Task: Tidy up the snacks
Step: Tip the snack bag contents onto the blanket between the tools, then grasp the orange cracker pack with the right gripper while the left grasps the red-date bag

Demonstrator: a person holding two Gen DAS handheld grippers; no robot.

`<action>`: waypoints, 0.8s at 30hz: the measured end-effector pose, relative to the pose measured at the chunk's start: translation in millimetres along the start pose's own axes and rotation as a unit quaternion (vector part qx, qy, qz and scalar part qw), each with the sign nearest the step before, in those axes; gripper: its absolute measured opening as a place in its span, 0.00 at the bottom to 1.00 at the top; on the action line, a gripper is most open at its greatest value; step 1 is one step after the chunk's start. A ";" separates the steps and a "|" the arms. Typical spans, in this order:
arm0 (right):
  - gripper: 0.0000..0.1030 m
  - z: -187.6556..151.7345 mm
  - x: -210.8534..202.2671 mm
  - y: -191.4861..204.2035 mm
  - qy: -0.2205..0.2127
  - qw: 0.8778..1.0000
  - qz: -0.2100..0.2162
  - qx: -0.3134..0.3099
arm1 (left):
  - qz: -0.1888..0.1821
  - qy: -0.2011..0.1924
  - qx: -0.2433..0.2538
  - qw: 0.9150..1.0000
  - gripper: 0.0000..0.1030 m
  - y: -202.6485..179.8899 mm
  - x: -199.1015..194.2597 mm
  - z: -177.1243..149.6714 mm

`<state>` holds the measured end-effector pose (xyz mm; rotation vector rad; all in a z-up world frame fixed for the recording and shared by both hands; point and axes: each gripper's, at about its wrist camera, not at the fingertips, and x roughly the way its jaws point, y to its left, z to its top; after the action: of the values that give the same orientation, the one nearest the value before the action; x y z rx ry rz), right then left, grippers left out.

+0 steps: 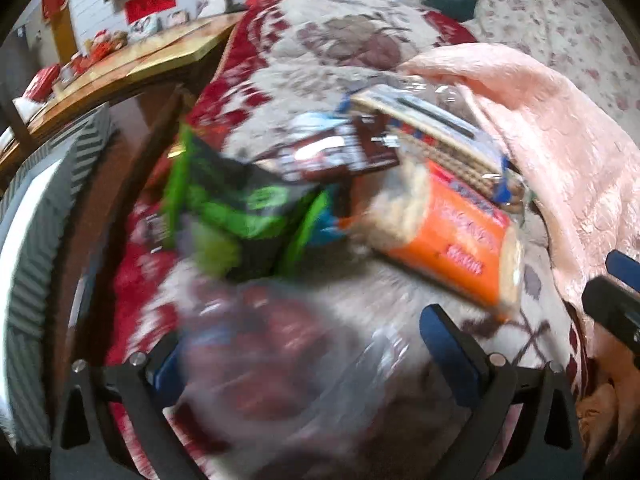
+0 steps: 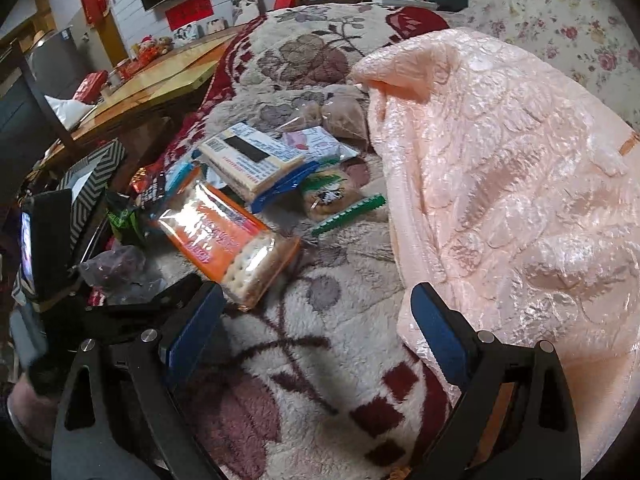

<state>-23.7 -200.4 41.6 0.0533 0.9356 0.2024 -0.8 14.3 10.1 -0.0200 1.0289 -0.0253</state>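
Observation:
Snack packs lie heaped on a fleece flowered blanket (image 2: 304, 360). Among them are an orange cracker pack (image 2: 228, 240) (image 1: 452, 236), a blue-edged wafer pack (image 2: 256, 160) (image 1: 436, 136), a green-and-black bag (image 1: 232, 204) (image 2: 124, 216), a brown chocolate pack (image 1: 340, 152) and a green-edged cookie pack (image 2: 332, 196). My left gripper (image 1: 308, 354) is open wide. A clear bag of dark red pieces (image 1: 272, 360) (image 2: 120, 268) lies blurred between its fingers. My right gripper (image 2: 316, 332) is open over bare blanket, beside the pink quilt, with nothing in it.
A pink quilt (image 2: 500, 160) is bunched up on the right, close to the snacks. A chevron-patterned box (image 1: 40, 240) (image 2: 96, 176) stands at the left by the bed edge. Behind it is a wooden table (image 2: 160, 76) with red packets. Two clear bags of brown food (image 2: 340, 114) lie farther back.

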 end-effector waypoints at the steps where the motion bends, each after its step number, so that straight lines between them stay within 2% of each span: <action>1: 0.93 -0.6 -0.7 1.1 -0.002 1.000 0.001 -0.004 | 0.015 0.001 -0.009 1.000 1.00 6.8 -6.9 -1.1; 7: 0.93 5.1 -3.3 6.7 -0.009 1.000 0.024 -0.009 | 0.028 -0.039 -0.049 0.998 1.00 49.7 -52.2 -1.3; 14: 0.93 10.7 -1.2 27.5 0.000 0.998 0.058 -0.034 | 0.005 -0.020 -0.069 0.997 1.00 75.2 -53.3 21.0; 19: 0.93 8.7 -2.4 39.0 0.001 0.996 0.074 -0.056 | -0.029 -0.002 -0.066 0.997 1.00 84.7 -56.4 6.8; 24: 0.93 3.9 3.5 46.3 0.014 0.995 0.082 -0.063 | -0.033 0.008 -0.052 0.998 0.99 79.7 -47.1 2.5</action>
<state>-25.5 -154.1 47.3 0.0101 0.9455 0.4150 -22.0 95.3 49.4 -0.1477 1.0451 -0.0320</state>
